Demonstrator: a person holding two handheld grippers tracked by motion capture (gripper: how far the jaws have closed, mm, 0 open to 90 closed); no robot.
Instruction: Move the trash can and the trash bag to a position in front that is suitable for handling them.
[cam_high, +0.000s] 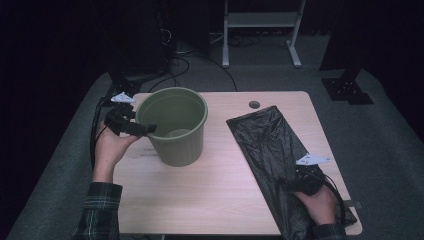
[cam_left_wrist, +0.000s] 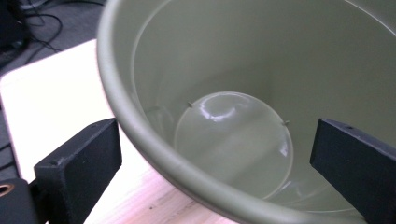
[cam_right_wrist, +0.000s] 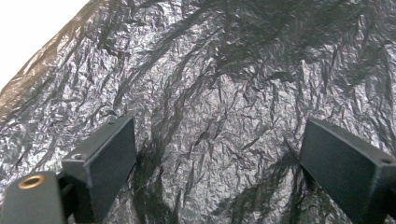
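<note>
A green bin (cam_high: 176, 131) stood on the left half of the desk (cam_high: 210, 200). A black plastic bag (cam_high: 272, 150) lay flat on the right half, well apart from the bin, with its near end hanging over the edge of the desk.

The left tool (cam_high: 134, 128) was at the bin's rim. Its jaws were spread wide, one outside the wall and one inside, with the rim (cam_left_wrist: 140, 135) between them. They were not squeezing it yet. The bin was empty, so I thought it would be light. Its wall looked stiff and smooth, so it might slip a little. The rolled rim looked like the best place to pinch it and keep it from sliding.

The right tool (cam_high: 300, 186) hung low over the near part of the bag. Its jaws were spread too, with only crinkly plastic (cam_right_wrist: 219, 116) showing between them. It held nothing. I could not tell if the tips touched the bag.

The bag looked very thin, soft and floppy. I thought it would bend and sag when lifted. It could also be hard to pick up while lying flat. A raised wrinkle or an edge seemed the best spot to grab.
</note>
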